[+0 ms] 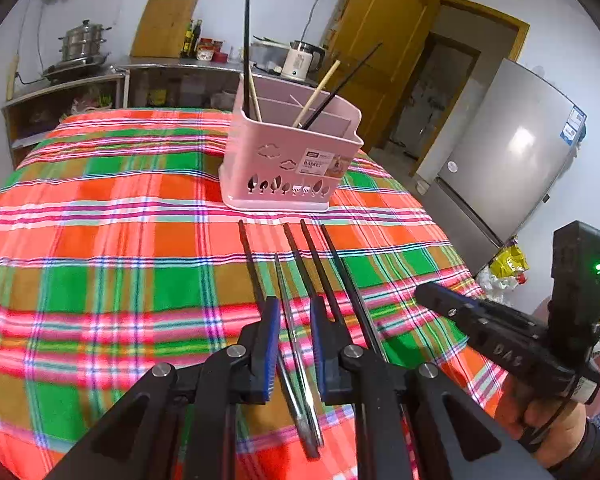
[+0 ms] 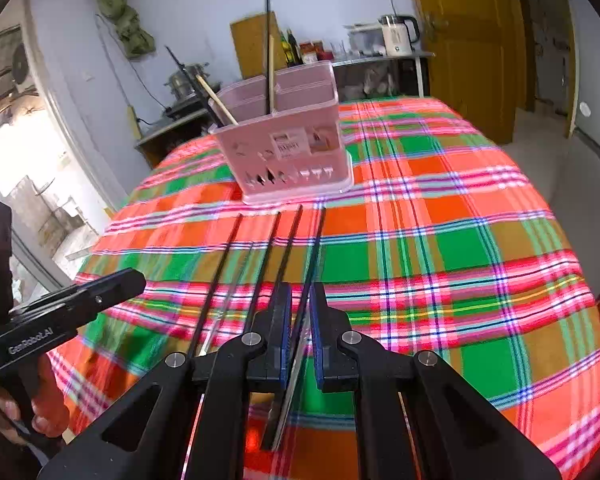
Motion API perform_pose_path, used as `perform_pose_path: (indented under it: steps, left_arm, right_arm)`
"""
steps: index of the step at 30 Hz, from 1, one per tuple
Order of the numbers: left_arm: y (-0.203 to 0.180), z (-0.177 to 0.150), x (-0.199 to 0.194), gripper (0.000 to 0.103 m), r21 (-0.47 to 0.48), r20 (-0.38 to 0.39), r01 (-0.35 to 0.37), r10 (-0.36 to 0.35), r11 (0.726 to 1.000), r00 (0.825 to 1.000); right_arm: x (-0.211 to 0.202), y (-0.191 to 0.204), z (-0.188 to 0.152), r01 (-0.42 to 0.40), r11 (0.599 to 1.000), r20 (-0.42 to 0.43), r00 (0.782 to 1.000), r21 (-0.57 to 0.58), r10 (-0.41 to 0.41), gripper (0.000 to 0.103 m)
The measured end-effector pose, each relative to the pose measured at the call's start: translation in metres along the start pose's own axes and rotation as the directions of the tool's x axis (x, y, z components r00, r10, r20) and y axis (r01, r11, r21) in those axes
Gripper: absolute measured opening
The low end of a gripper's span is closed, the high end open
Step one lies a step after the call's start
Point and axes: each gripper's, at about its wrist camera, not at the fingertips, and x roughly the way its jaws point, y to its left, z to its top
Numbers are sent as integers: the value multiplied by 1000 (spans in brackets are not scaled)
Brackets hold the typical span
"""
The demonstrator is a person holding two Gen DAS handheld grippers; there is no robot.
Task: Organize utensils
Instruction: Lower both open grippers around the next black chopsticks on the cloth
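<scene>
Two grippers angled down at the table, left gripper [image 1: 296, 332] jaws straddling a clear chopstick [image 1: 296, 344] ungripped, right gripper [image 2: 300, 320] jaws likewise around a black chopstick [image 2: 314, 256]

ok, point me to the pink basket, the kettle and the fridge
pink basket [image 1: 284, 160]: left wrist view, front wall.
kettle [image 1: 300, 62]: left wrist view, white body.
fridge [image 1: 512, 152]: left wrist view, upper door.

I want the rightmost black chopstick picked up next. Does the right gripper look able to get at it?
Probably yes: the right gripper already straddles the rightmost black chopstick on the tablecloth, jaws narrowly apart, with nothing lying between them.
</scene>
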Motion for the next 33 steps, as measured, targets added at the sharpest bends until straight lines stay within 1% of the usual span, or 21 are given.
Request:
perform_pose_path:
  steps: [3,8,14,17,21,27,33]
  left_arm:
    - [-1,8,20,14,5,-38,19,-19,1000,999]
    - [-2,15,47,14,15,-80,22,-20,1000,997]
    - [0,21,69,14,10,-114,17,-16,1000,993]
    - [1,21,76,14,13,-131,14,-12,1000,991]
    - [2,22,82,14,14,-144,6,-4,1000,990]
    - [2,22,91,14,14,-161,-12,14,1000,987]
    - [0,24,101,14,25,-177,-43,46,999,983]
  right_arm:
    - [18,-5,2,-3,1000,-38,999,21,3,9]
    - [41,-8,7,3,999,-82,997,33,-1,9]
    - [60,-8,11,5,999,-118,993,33,-1,9]
    - [69,-9,12,22,999,-138,990,25,-18,9]
    - [75,-13,12,29,999,-152,988,38,-23,9]
    - [78,-12,13,42,999,-163,986,15,-39,9]
    - [68,-29,12,72,997,-161,985,33,-65,9]
